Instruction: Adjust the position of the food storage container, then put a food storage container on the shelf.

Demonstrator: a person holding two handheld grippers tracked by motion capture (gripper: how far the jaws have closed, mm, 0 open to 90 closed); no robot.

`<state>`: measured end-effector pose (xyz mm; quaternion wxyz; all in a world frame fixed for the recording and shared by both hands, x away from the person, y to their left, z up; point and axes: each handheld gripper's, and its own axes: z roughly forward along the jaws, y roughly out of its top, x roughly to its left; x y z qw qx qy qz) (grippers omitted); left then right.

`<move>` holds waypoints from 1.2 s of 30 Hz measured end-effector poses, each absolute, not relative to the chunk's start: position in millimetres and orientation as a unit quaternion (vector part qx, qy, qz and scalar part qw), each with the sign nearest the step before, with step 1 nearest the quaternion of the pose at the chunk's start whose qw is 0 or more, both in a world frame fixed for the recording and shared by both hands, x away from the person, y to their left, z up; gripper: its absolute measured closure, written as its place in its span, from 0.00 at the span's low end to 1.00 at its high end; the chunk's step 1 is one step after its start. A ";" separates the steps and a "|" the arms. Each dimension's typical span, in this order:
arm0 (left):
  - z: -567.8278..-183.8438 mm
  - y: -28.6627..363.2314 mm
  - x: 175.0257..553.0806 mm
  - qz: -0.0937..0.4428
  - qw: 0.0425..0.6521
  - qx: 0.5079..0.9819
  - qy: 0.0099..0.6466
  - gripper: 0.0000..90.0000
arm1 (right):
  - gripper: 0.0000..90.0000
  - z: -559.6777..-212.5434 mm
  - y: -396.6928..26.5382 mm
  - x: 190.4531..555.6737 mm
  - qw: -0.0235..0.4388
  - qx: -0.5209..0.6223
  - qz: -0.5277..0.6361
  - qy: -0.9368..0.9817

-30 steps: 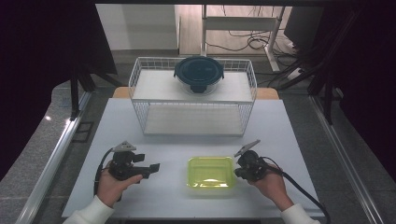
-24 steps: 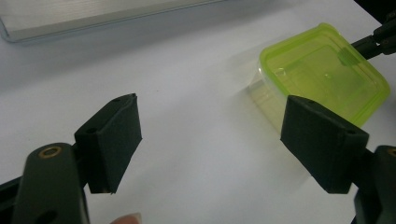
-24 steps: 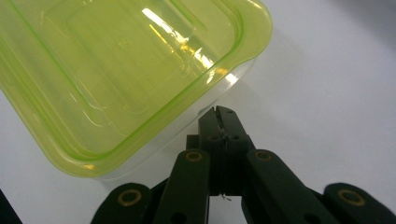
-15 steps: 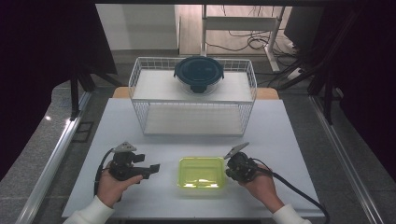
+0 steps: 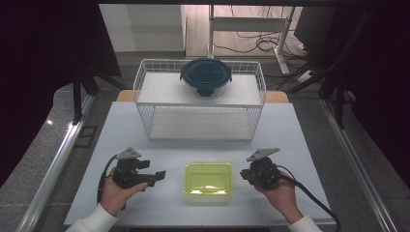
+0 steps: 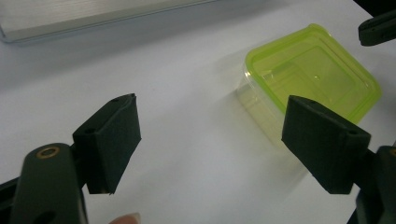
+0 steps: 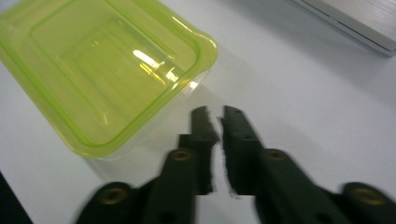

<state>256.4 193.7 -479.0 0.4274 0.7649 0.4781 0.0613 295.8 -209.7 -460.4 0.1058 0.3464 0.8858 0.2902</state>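
A yellow-green lidded plastic container (image 5: 208, 178) lies flat on the white table between my two grippers. My left gripper (image 5: 157, 176) rests to its left, jaws wide open and empty; in the left gripper view the container (image 6: 310, 70) lies beyond the gripper (image 6: 210, 121). My right gripper (image 5: 244, 175) sits just right of the container, not touching it. In the right gripper view its jaws (image 7: 215, 114) stand a narrow gap apart; they have just been opening, with nothing between them. The container (image 7: 102, 70) is off to their left.
A white wire rack (image 5: 200, 123) stands at the back of the table, with a dark round lidded container (image 5: 206, 76) on its top shelf. White table surface (image 5: 290, 135) stretches between the rack and the grippers. Cables trail from both grippers.
The container slid a little to the left with the right gripper against it. The right gripper then drew back to the right, its jaws parting slightly. The left hand stayed still.
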 end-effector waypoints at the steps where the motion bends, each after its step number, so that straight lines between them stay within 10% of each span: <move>1: -478.4 192.5 254.9 0.061 0.428 0.765 0.476 0.21 | 0.81 -460.3 -210.9 293.9 0.105 0.353 0.295 0.882; 4: -475.8 187.4 249.4 0.062 0.434 0.768 0.468 0.20 | 0.48 -462.1 -214.4 289.8 0.079 0.383 0.329 0.860; 9: -475.8 182.6 246.4 0.057 0.436 0.769 0.464 0.19 | 0.27 -461.5 -216.4 287.0 0.022 0.409 0.389 0.825; 36: -482.5 167.4 247.4 0.024 0.443 0.762 0.472 0.18 | 0.34 -471.3 -210.5 291.7 -0.047 0.426 0.441 0.788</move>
